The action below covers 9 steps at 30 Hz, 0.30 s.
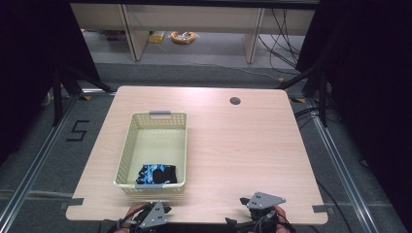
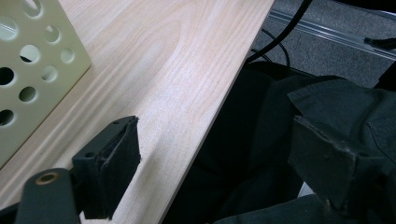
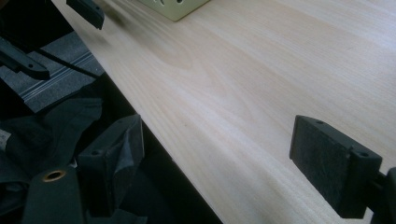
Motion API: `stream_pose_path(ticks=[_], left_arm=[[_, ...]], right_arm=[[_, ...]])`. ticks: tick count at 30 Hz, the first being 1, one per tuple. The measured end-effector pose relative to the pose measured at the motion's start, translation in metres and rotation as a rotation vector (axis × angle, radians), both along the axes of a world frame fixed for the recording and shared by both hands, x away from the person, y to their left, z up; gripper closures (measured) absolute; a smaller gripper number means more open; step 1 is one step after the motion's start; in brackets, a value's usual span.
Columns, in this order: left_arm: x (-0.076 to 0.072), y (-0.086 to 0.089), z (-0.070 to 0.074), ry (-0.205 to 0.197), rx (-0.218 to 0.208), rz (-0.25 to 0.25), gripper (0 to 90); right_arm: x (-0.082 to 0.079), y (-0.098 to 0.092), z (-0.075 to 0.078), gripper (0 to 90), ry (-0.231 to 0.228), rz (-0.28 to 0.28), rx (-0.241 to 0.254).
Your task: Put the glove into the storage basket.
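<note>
Tools left (image 2: pixel 215 158) and right (image 3: pixel 217 163) gape wide, seemingly holding nothing.

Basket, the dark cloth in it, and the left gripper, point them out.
basket (image 1: pixel 125 150), high view, left wall.
dark cloth (image 1: pixel 156 174), high view, middle of the cloth.
left gripper (image 2: pixel 215 154), left gripper view, midway between its fingers.

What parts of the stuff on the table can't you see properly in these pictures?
- Dark blue-patterned cloth in the basket, high view: too small to tell what it is; the near wall hides its lower edge.
- Basket, left gripper view: cut off by the left edge, inside hidden.
- Left gripper and right gripper, high view: cut off by the bottom edge.
</note>
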<state>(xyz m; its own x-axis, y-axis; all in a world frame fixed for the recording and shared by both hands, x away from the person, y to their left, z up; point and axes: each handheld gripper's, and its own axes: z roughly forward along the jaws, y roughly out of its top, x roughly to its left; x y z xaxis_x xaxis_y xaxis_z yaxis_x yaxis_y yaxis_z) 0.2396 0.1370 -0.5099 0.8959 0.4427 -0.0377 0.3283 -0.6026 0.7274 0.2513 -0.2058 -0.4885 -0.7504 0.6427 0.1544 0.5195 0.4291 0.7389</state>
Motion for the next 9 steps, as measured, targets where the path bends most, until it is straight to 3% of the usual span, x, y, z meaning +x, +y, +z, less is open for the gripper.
stream_pose_path(ticks=[9], left_arm=[[0.0002,-0.0004,0.0,0.01,-0.017,0.01,16.1]], right_arm=[[0.0009,0.0015,-0.0017,18.5,0.003,0.007,-0.017]])
